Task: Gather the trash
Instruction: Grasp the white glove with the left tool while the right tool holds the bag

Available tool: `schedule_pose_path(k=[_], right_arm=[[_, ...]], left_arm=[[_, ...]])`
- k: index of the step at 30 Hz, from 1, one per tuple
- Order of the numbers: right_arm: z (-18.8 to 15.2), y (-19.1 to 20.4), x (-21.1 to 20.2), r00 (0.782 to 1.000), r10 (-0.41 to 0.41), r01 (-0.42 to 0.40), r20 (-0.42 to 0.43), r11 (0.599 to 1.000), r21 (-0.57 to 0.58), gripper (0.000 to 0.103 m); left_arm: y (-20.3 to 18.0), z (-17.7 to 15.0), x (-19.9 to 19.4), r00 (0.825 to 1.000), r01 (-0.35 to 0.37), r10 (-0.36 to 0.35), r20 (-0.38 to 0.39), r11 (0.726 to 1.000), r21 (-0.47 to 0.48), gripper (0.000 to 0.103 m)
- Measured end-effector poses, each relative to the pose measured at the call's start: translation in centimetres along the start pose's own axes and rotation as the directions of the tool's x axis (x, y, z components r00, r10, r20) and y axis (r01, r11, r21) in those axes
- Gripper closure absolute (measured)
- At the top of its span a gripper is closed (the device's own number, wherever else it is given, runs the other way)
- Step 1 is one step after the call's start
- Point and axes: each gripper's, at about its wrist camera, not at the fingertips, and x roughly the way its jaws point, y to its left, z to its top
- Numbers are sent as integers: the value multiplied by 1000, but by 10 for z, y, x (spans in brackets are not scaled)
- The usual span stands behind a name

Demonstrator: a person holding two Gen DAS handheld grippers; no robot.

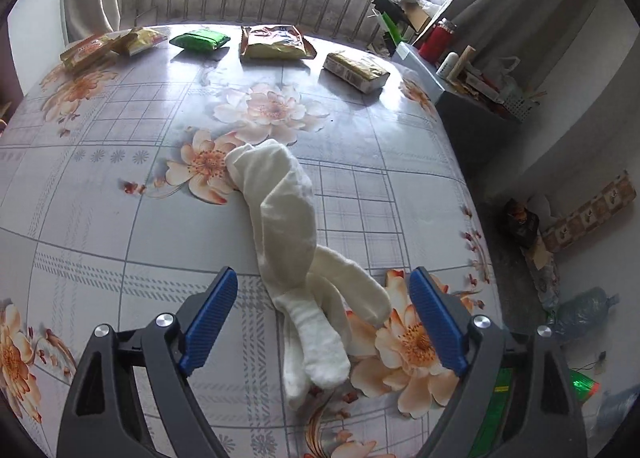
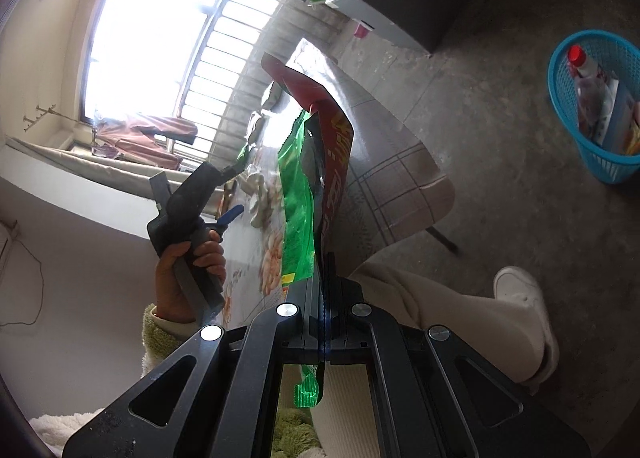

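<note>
My left gripper (image 1: 323,272) stands open just above the flowered table (image 1: 120,178), its blue pads on either side of a pair of white socks (image 1: 280,194) without touching them. Along the table's far edge lie several snack packets: two yellow (image 1: 86,50), a green one (image 1: 200,39), an orange-yellow bag (image 1: 276,43) and a tan one (image 1: 356,70). My right gripper (image 2: 322,258) is shut on a green wrapper (image 2: 296,194) and a red wrapper (image 2: 332,146), held up beside the table. A blue mesh basket (image 2: 600,106) on the floor holds a bottle and other trash.
A low cabinet (image 1: 460,98) with clutter on it stands to the right of the table. Crushed plastic bottles (image 1: 580,310) lie on the floor below it. The person's leg and white shoe (image 2: 520,290) are between the table and the basket.
</note>
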Motion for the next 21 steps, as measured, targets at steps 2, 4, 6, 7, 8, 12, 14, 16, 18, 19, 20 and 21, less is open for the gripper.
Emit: schedule_pose_path(k=[2,4,6,7,8,12,14,16,18,19,20,21], right_arm=[[2,1,4,1000,9,-9,-1,1000,2,103],[1,-2,-2,1000,18,-18,-6,1000,-1,103],[-1,-1,-1,1000,23,-23,-8,1000,-2,103],[-1,-2,-1,1000,26,-26,-9,1000,-1,103],[0,-3,-1,1000,27,-27,-8,1000,1,103],[4,-3,-3,999,32,-32,-7,999,9,103],[4,-4,-3,999,37,-37,-5,999,18,103],[5,-5,-2,999,46,-46,-2,999,25,103],[5,-6,-2,998,55,-55,-1,998,28,103],[5,-6,-1,998,60,-60,-1,998,29,103],[5,-6,-1,998,65,-65,0,997,29,103],[5,-6,-1,998,70,-70,-1,997,30,103]], left_arm=[[-4,3,11,998,-59,58,14,997,48,18],[-7,3,16,993,-105,100,62,991,85,22],[-11,2,20,988,-138,127,88,982,131,31],[-12,2,23,986,-151,138,92,977,153,37],[-10,1,26,984,-162,147,97,972,170,39],[-6,1,30,980,-190,170,107,959,211,58],[-5,2,29,981,-185,165,105,958,218,66],[-2,1,25,984,-170,152,95,960,223,75],[0,-2,18,988,-143,126,88,961,235,81],[1,-6,13,989,-133,115,89,960,246,84],[2,-9,8,990,-123,103,92,959,253,85],[2,-14,2,991,-113,91,95,959,261,85]])
